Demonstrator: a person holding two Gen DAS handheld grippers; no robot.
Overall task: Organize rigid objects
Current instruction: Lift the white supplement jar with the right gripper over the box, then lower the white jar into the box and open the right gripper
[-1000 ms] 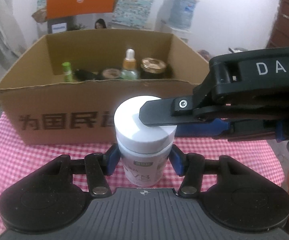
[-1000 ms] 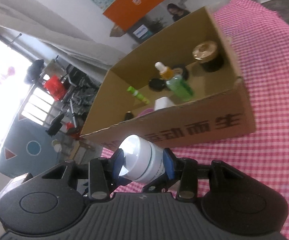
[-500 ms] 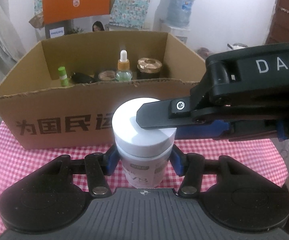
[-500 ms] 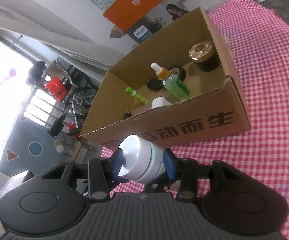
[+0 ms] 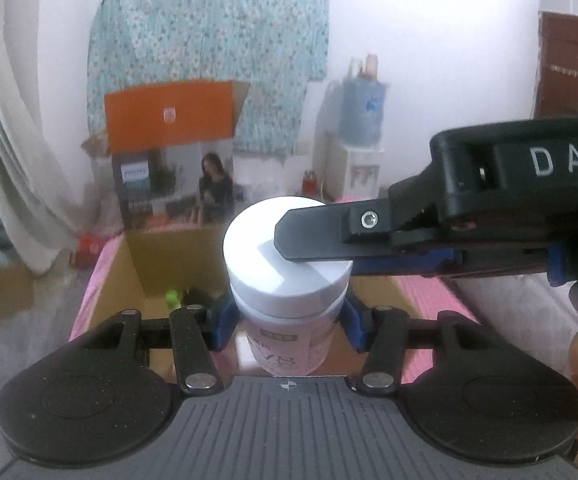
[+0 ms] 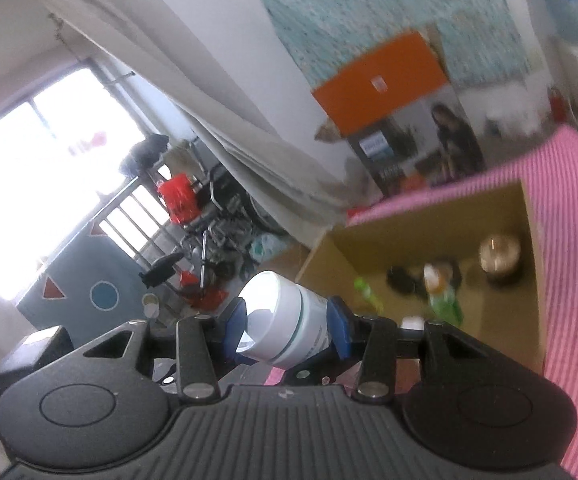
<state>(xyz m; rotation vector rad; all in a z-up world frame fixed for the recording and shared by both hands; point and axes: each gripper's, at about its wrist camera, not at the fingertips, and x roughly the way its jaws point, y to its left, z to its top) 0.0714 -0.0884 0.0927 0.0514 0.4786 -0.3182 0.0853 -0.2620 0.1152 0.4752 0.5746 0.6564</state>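
Above the open brown cardboard box, both tongs are clamping one white-lidded plastic jar. Left tongs are gripping its labelled body, partly closed; right tongs are squeezing its lid from the right. Blurred bottles are lying inside, on the pink checked tabletop.

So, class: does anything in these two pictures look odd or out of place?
Yes: one white-lidded jar is gripped by both grippers together, the left gripper on its body and the right gripper across its lid, above the open cardboard box. Nothing looks spilled or damaged.
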